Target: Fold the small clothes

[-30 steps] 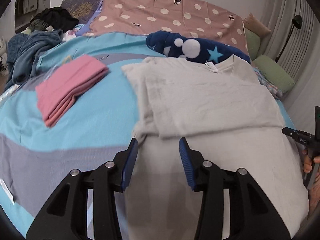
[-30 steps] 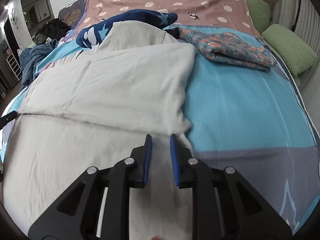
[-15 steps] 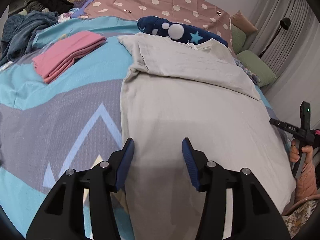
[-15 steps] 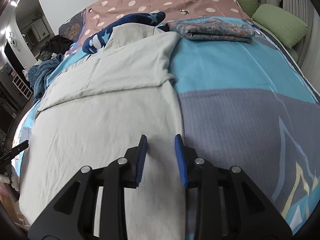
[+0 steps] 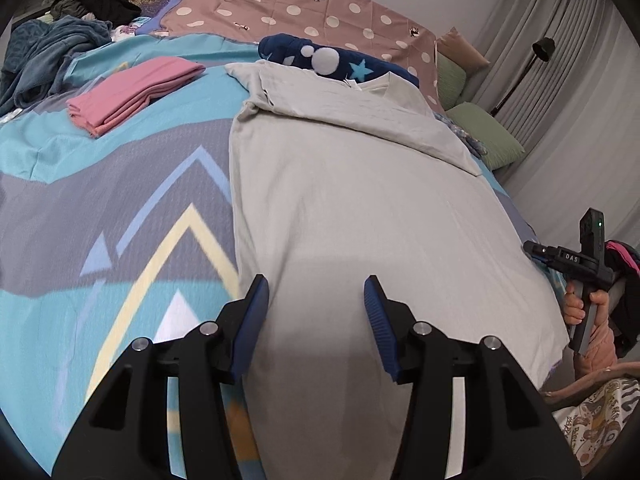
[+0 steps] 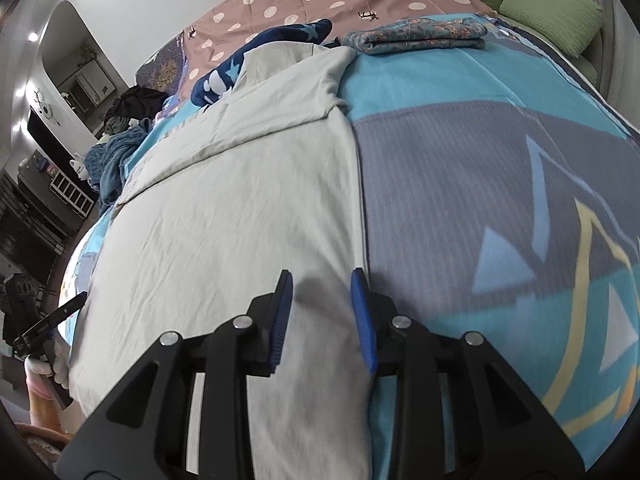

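A light grey T-shirt point(image 5: 352, 200) lies flat on the bed with both sleeves folded in across the chest; it also shows in the right wrist view point(image 6: 224, 216). My left gripper point(image 5: 316, 292) is open and empty over the shirt's lower left edge. My right gripper point(image 6: 322, 284) is open and empty over the shirt's lower right edge. The right gripper also shows at the far right of the left wrist view point(image 5: 568, 260), and the left gripper at the far left of the right wrist view point(image 6: 48, 320).
A folded pink garment point(image 5: 132, 92) lies on the blue patterned bedspread point(image 5: 100, 208) to the left. A navy star-print item point(image 5: 332, 58) sits behind the collar. A folded floral garment point(image 6: 416, 36) lies at the right. Green pillows point(image 6: 552, 12) and a clothes pile point(image 5: 52, 52) edge the bed.
Both grippers drew back from the folded sleeves toward the shirt's hem. The right gripper's jaws opened wider. The shirt has not moved.
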Demonstrator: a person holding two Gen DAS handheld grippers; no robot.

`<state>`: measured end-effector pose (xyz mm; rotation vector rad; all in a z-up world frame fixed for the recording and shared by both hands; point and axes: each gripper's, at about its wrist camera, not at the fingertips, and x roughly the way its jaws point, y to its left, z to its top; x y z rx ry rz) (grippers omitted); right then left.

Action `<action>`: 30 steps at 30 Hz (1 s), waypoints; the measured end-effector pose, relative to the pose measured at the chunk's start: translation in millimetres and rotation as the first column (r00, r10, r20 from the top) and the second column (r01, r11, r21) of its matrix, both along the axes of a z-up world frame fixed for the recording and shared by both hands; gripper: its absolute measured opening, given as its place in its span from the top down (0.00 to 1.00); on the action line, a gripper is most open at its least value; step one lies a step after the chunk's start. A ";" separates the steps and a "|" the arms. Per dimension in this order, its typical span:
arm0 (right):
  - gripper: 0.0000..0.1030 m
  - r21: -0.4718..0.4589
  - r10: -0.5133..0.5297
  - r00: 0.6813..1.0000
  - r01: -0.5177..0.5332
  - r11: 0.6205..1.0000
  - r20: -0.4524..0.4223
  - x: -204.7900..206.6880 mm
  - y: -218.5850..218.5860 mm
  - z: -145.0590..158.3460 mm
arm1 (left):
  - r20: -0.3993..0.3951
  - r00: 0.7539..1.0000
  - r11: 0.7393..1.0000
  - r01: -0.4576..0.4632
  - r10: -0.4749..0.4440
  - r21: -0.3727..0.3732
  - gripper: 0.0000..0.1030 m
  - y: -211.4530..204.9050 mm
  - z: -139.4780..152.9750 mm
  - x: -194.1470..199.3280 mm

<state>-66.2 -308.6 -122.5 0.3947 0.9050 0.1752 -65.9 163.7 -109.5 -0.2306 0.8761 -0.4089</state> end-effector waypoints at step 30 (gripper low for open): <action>0.49 0.273 0.077 0.997 -0.073 0.959 -0.005 -120.2 -22.9 -4.3 | -0.040 0.996 0.952 0.066 -0.082 -0.298 0.50 33.7 -15.8 -88.6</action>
